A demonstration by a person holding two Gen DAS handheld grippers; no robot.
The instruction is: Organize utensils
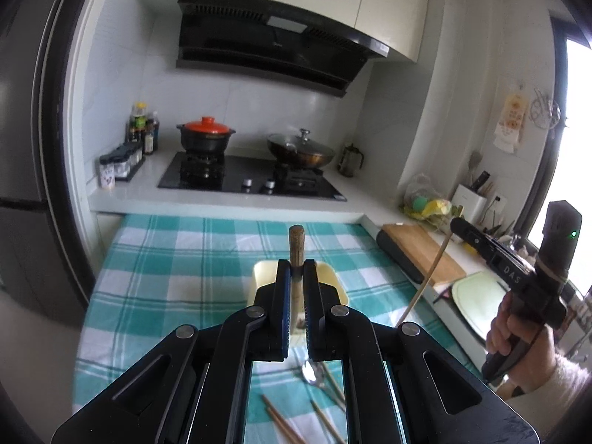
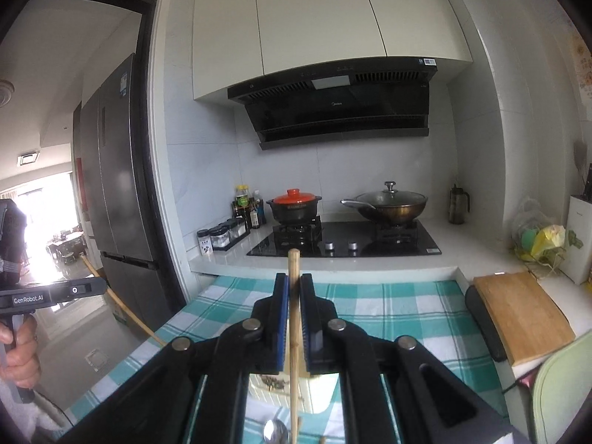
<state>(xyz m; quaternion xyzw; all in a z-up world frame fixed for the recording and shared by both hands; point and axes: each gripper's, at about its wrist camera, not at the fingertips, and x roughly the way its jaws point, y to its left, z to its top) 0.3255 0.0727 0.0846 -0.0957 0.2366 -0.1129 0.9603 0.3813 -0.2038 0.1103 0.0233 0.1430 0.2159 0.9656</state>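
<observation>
Checked teal cloth (image 1: 155,259) over the counter, yellow tray (image 1: 264,272), spoon (image 1: 312,373), loose chopsticks (image 1: 281,421)

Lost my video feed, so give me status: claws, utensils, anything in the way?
Left claw shut on a chopstick; right claw shut on another chopstick. Yellow tray just ahead; spoon and more chopsticks on the cloth. Nothing blocking.

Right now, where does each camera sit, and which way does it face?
Left wrist: on the left gripper, shut on a chopstick; faces the stove; shows the right hand.
Right wrist: on the right gripper, shut on a chopstick; faces the same stove; shows the left hand.
Shared: stove, checked cloth, cutting board.
</observation>
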